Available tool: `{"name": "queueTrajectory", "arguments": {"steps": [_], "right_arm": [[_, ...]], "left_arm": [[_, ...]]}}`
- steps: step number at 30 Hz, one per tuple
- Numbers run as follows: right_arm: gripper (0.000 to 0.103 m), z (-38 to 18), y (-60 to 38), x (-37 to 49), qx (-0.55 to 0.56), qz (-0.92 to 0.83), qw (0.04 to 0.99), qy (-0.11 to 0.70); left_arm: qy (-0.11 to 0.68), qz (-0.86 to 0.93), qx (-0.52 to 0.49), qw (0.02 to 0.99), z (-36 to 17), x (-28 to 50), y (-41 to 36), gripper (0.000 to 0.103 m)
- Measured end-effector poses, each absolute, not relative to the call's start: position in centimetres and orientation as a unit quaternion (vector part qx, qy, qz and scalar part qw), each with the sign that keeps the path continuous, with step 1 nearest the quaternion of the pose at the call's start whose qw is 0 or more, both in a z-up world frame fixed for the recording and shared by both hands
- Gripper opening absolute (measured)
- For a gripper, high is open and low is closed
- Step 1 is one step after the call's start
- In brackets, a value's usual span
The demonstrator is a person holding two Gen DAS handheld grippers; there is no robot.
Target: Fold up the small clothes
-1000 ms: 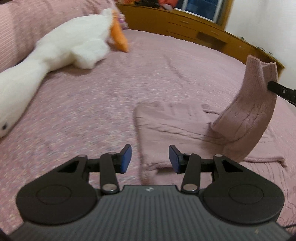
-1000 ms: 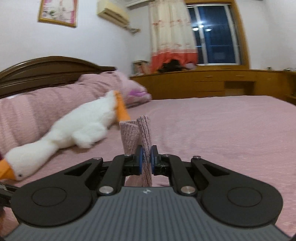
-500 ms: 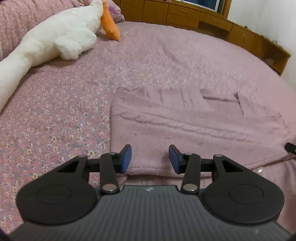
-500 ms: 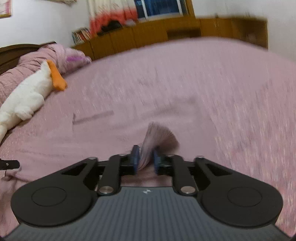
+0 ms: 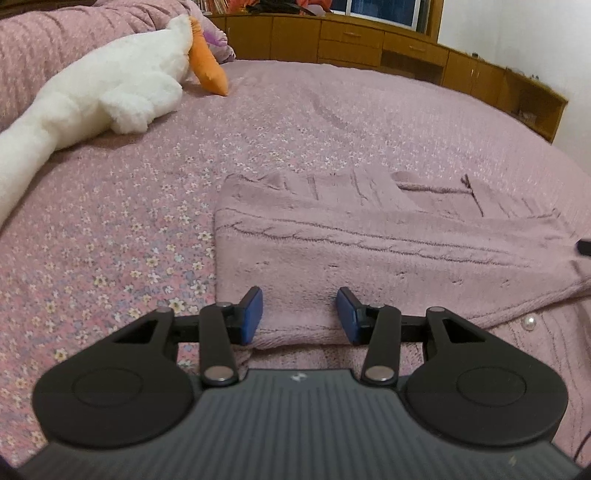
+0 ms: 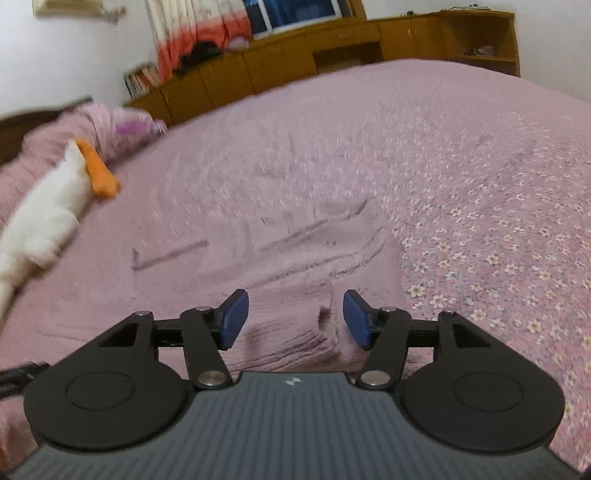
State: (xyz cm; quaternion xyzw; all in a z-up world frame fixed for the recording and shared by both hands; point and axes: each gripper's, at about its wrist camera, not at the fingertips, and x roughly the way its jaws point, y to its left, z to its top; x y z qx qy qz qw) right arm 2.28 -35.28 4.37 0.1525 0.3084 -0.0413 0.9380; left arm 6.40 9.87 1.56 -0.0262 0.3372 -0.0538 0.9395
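One big bed point(image 5: 332, 122) fills almost all I can see. Its cover is pink with lots of tiny flowers. Behind it, long brown wooden cupboards point(image 5: 388, 44) run along the wall. In my right view there is a window with a red and white curtain point(image 6: 192, 33) hanging beside it.

I count one pink sweater point(image 5: 369, 251). It lies flat on the bed, folded over, right in front of me. One small white pearl button point(image 5: 529, 323) shows on it near my left side's view edge. I count one white toy goose point(image 5: 103, 85) with an orange foot, lying well apart from the sweater, next to one pink pillow point(image 5: 55, 40).

I have two sets of fingers. My left fingers point(image 5: 300, 317) are apart and hang over the near edge of the sweater, and they do not pinch it. My right fingers point(image 6: 293, 319) are opening. The knit end of the sweater point(image 6: 295, 332) sits between them, but the blue pads do not press on it.
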Motion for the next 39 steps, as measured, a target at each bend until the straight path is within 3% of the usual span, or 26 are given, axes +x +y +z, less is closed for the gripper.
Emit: {"name": "queueTrajectory", "arguments": {"steps": [1, 2, 3, 4, 9, 13, 15, 18, 21, 23, 29, 39], "right_arm": [[0.059, 4.0, -35.0, 2.9, 0.149, -0.038, 0.935, 0.318], [0.036, 3.5, -34.7, 3.5, 0.144, -0.036, 0.932, 0.330], [0.024, 3.2, -34.3, 3.6, 0.133, -0.034, 0.933, 0.333], [0.021, 3.2, -33.8, 3.7, 0.113, -0.028, 0.938, 0.328], [0.019, 5.1, -31.8, 2.6, 0.027, -0.044, 0.967, 0.251], [0.019, 4.2, -32.6, 4.4, 0.036, -0.056, 0.957, 0.282], [0.020, 2.6, -33.0, 5.1, 0.044, -0.065, 0.946, 0.315], [0.023, 1.6, -33.5, 4.9, 0.064, -0.064, 0.949, 0.303], [0.036, 2.2, -33.7, 4.9, 0.081, -0.059, 0.946, 0.310], [0.050, 3.0, -33.9, 4.4, 0.100, -0.052, 0.943, 0.314], [0.062, 7.0, -33.9, -0.8, 0.107, -0.008, 0.955, 0.275], [0.070, 12.8, -33.1, -10.7, 0.102, 0.074, 0.957, 0.261]], "left_arm": [[0.335, -0.055, -0.031, 0.940, 1.6, 6.4, 10.0, 0.046], [0.333, -0.056, -0.036, 0.940, 1.6, 6.3, 10.1, 0.046], [0.331, -0.057, -0.041, 0.941, 1.6, 6.3, 10.2, 0.046], [0.328, -0.058, -0.046, 0.942, 1.5, 6.2, 10.3, 0.047], [0.314, -0.055, -0.086, 0.944, 1.6, 6.4, 11.3, 0.047], [0.321, -0.057, -0.085, 0.941, 1.4, 6.8, 11.2, 0.047], [0.322, -0.059, -0.073, 0.942, 1.3, 6.8, 10.9, 0.049], [0.320, -0.063, -0.052, 0.944, 1.2, 6.8, 10.3, 0.052], [0.319, -0.060, -0.025, 0.945, 1.3, 6.6, 9.6, 0.053], [0.325, -0.063, -0.015, 0.943, 1.7, 6.4, 9.6, 0.053], [0.321, -0.067, -0.012, 0.945, 4.5, 3.7, 9.9, 0.053], [0.326, -0.091, 0.042, 0.940, 8.2, -3.0, 7.7, 0.056]]}}
